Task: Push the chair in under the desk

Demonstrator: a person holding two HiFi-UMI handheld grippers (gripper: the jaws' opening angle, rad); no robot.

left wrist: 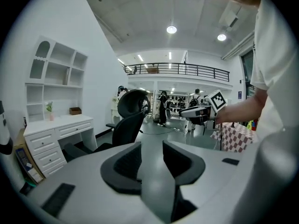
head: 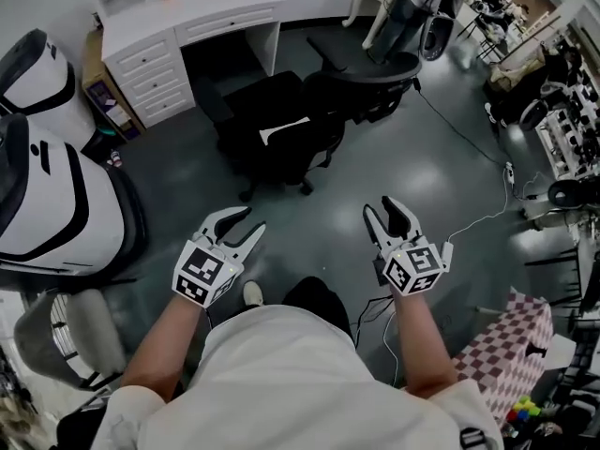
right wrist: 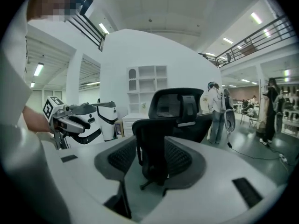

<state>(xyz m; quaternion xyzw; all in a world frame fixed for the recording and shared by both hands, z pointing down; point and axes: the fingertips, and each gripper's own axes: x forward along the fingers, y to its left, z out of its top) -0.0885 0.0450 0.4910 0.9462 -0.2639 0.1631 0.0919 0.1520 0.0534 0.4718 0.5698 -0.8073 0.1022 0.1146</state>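
Note:
A black office chair (head: 272, 111) stands on the grey floor, pulled out from the white desk (head: 187, 17) with drawers at the upper left. Both grippers hang in the air in front of the person, well short of the chair and touching nothing. My left gripper (head: 251, 219) is open and empty; between its jaws (left wrist: 152, 160) the chair (left wrist: 128, 125) and desk (left wrist: 56, 129) show beyond. My right gripper (head: 377, 204) is open and empty too; in its own view, the chair's back (right wrist: 159, 139) lies far beyond the gripper (right wrist: 149, 160).
A second black chair (head: 375, 64) stands right behind the first. Large white-and-black machine shells (head: 47, 186) fill the left side. A cardboard box (head: 103, 92) sits by the desk. A white cable (head: 469, 223) runs over the floor at right, near a checkered cloth (head: 511, 345).

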